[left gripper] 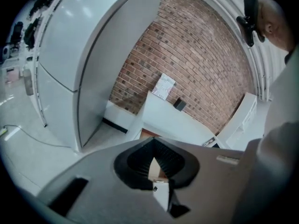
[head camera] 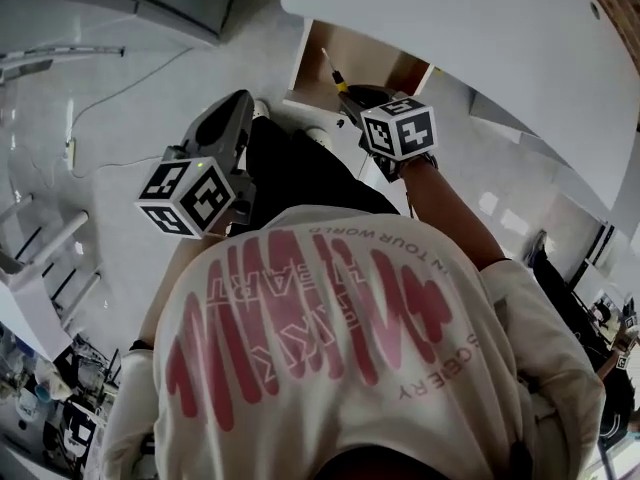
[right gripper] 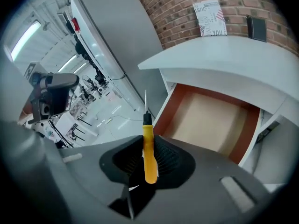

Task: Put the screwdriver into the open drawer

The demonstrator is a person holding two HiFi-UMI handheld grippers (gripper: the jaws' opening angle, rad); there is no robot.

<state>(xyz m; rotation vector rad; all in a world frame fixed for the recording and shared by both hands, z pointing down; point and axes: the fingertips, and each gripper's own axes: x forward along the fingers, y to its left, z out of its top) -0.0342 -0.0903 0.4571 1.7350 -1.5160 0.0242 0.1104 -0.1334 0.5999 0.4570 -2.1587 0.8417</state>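
At two o'clock of right gripper [right gripper: 148,143], clamped on screwdriver [right gripper: 149,158]: drawer [right gripper: 210,120]. Advise clearing rim before release. Left gripper [left gripper: 156,160] closed, empty.

A white printed card [right gripper: 210,17] leans on the brick wall, standing on the bench [right gripper: 243,55] top well beyond and above the right tongs [right gripper: 149,153]. Its lower line reads "YOU"; the lines over it are too small to read. Beyond the left tongs [left gripper: 154,146] the same card [left gripper: 163,87] shows only grey speckle. Behind both tongs, the person's white shirt [head camera: 300,388] bears pink print, upside down in the head view: seemingly "IN TOUR WORL" and "SOBERY"; letters inside the red shape are unclear
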